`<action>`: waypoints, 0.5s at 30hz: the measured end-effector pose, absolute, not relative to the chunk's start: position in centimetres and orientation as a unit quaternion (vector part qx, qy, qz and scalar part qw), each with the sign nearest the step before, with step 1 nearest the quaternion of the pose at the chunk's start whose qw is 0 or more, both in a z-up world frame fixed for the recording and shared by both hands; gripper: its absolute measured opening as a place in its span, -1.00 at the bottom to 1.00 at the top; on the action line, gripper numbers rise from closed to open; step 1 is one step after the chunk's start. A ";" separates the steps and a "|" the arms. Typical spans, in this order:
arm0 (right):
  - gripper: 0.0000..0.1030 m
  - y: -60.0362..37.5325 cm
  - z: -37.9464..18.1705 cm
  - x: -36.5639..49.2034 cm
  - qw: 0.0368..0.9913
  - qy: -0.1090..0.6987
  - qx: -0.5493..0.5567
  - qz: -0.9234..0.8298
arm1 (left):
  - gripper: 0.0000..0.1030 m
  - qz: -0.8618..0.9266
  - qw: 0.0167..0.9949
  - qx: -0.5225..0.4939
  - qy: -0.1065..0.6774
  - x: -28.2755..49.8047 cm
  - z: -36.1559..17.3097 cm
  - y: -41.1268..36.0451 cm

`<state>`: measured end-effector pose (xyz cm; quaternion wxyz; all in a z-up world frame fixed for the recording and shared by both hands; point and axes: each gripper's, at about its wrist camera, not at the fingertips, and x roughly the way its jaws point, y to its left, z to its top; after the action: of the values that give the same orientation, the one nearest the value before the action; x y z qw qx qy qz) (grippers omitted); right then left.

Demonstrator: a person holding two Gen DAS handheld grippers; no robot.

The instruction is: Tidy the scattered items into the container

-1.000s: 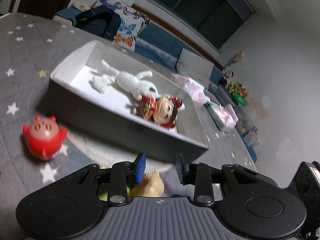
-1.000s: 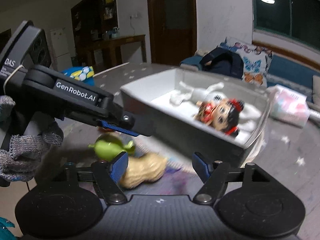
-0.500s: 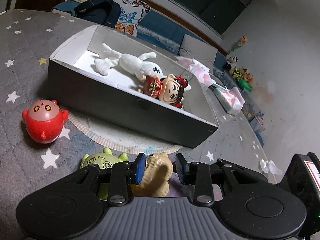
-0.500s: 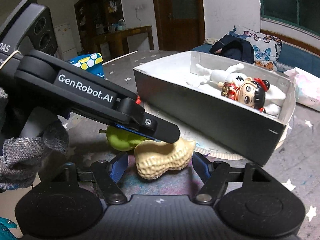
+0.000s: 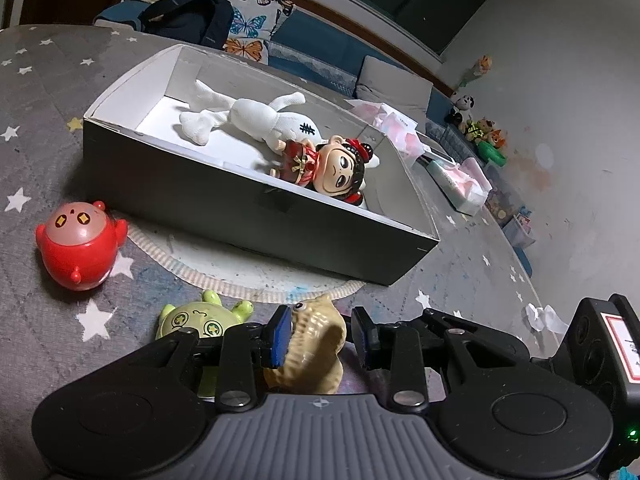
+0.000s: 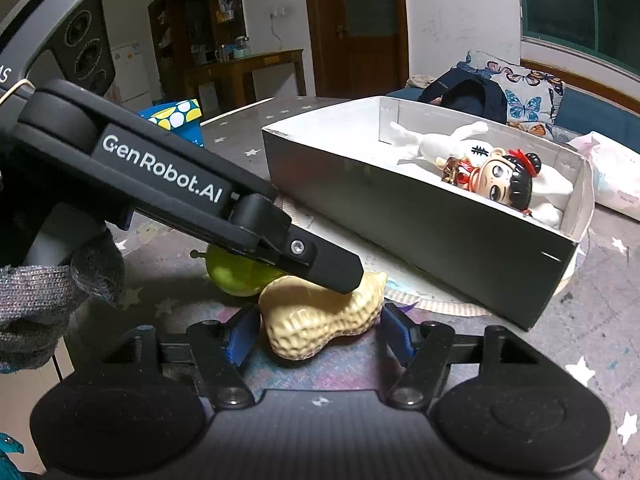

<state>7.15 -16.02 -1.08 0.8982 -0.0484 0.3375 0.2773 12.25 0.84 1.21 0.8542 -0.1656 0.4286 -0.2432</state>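
A beige peanut toy [image 5: 316, 344] lies on the star-patterned table in front of the grey box [image 5: 256, 200]. My left gripper [image 5: 320, 336] is open and straddles the peanut, with a gap at its right pad. In the right wrist view one left finger [image 6: 320, 260] rests across the peanut [image 6: 320, 320]. My right gripper [image 6: 318, 334] has the peanut between its jaws, which are closing; the blue pads stand just beside it. In the box lie a white plush [image 5: 256, 116] and a doll figure [image 5: 336, 168]. A green toy [image 5: 196, 320] and a red toy [image 5: 80, 248] sit left of the peanut.
The box stands on a round mat [image 5: 240, 272]. Pink tissue packs [image 5: 460, 176] and crumpled paper [image 5: 544, 316] lie to its right. A backpack [image 5: 192, 12] and butterfly cushions sit behind the table. A gloved hand [image 6: 40, 292] holds the left gripper.
The left gripper has come down over the peanut, which now lies between its fingers. The right gripper has closed in on the peanut and its jaws have narrowed.
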 end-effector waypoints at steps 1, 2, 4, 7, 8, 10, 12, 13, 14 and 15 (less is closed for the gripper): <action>0.31 -16.1 -1.0 7.1 0.898 0.338 -0.047 0.277 | -0.32 -0.245 0.853 -0.167 0.429 12.2 1.2 0.8; 0.31 -16.3 -1.0 7.0 0.899 0.338 -0.048 0.276 | -0.32 -0.247 0.852 -0.167 0.430 12.2 1.2 0.7; 0.31 -16.5 -1.0 6.7 0.900 0.337 -0.049 0.273 | -0.32 -0.249 0.851 -0.163 0.432 12.2 1.2 0.4; 0.32 -17.1 -0.8 6.3 0.901 0.337 -0.045 0.271 | -0.31 -0.253 0.848 -0.161 0.436 12.0 1.2 0.1; 0.31 -17.2 -0.8 6.1 0.901 0.338 -0.045 0.270 | -0.31 -0.255 0.847 -0.161 0.438 12.0 1.2 0.0; 0.32 -17.4 -0.9 5.9 0.901 0.339 -0.046 0.268 | -0.31 -0.257 0.845 -0.156 0.442 11.9 1.2 -0.4; 0.32 -17.6 -0.9 5.7 0.901 0.340 -0.045 0.268 | -0.31 -0.259 0.845 -0.147 0.444 11.8 1.2 -0.8; 0.32 -17.7 -1.0 5.5 0.901 0.339 -0.042 0.267 | -0.30 -0.260 0.846 -0.143 0.444 11.7 1.2 -1.0; 0.32 -17.9 -1.0 5.4 0.901 0.339 -0.040 0.267 | -0.30 -0.257 0.846 -0.137 0.447 11.7 1.2 -1.2; 0.32 -18.0 -1.0 5.4 0.901 0.339 -0.038 0.267 | -0.30 -0.256 0.846 -0.133 0.449 11.6 1.2 -1.4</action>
<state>5.35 -17.98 -0.96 0.9013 -0.0381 0.3392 0.2665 11.63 -1.40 1.18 0.8459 -0.1327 0.4487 -0.2557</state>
